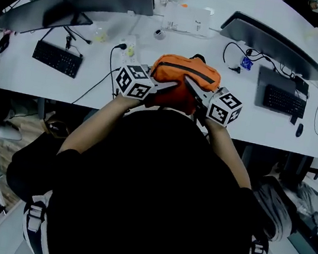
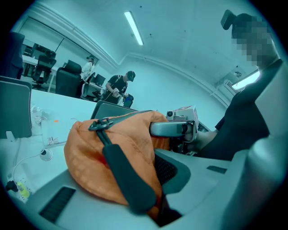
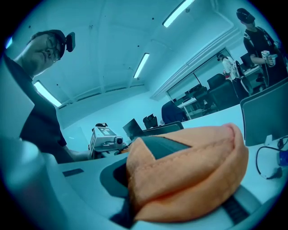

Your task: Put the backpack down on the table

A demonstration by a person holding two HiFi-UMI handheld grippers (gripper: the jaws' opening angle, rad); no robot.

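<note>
Pinching the backpack (image 1: 185, 74) from both sides here. Left gripper (image 1: 172, 86) pads (image 2: 167, 169) clenched on a fat fold of orange fabric, with a dark strap (image 2: 121, 170) running down across the bulge right by the jaws and hooked to a little ring (image 2: 98, 123) up top. Right gripper (image 1: 190, 85) pads (image 3: 112, 176) squeezed onto the opposite end, a thick seam of the same orange stuff bunched between them and a dark triangular patch (image 3: 163, 146) sitting on top. Nothing slack on either side, both grips solid.

Moving outward: left cube (image 1: 135, 82) and right cube (image 1: 225, 107) flanking the bag, jaws angled in toward each other, forearms pulled in close against a black shirt (image 1: 153, 200). Bag squashed into a squat lump, zipper side up, over the near edge of the white table (image 1: 46, 84), roughly midway between the left keyboard (image 1: 57, 58) and the right keyboard (image 1: 284, 101). No telling whether actually resting on the tabletop or just above it, underside hidden behind the jaws.

Further back: dark left monitor (image 1: 95, 0) and right monitor (image 1: 274, 43), a black cable (image 1: 104, 79) snaking toward the near edge. Way off in the left gripper view, office chairs (image 2: 67, 83), two people (image 2: 118, 87) at a far desk, a strip light (image 2: 133, 28) overhead.
</note>
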